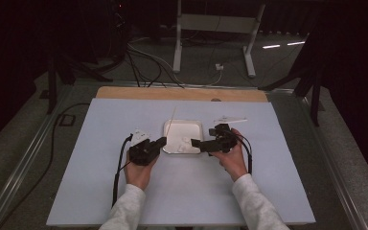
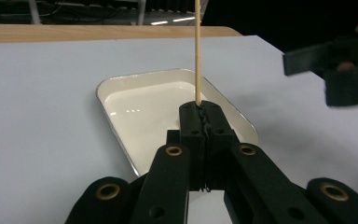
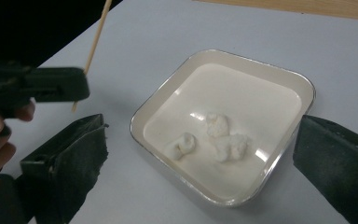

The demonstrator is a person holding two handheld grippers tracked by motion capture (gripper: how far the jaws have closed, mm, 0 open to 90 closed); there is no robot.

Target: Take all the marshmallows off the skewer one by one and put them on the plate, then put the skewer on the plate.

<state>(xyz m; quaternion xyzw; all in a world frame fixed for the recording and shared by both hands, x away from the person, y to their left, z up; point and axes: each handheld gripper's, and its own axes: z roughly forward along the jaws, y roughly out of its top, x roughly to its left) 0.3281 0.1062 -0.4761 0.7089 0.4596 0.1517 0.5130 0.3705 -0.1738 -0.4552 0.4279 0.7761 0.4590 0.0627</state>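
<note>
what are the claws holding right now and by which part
The left claw is shut on a thin wooden skewer, pinched at its lower end. The right claw is open, holding nothing.

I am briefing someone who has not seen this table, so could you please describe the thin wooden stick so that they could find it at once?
On the pale blue mat sits a white square tray holding three white lumps. At the tray's left edge, the left gripper is shut on the wooden stick. It is the one long, thin, tan thing, rising from the black jaws.
</note>
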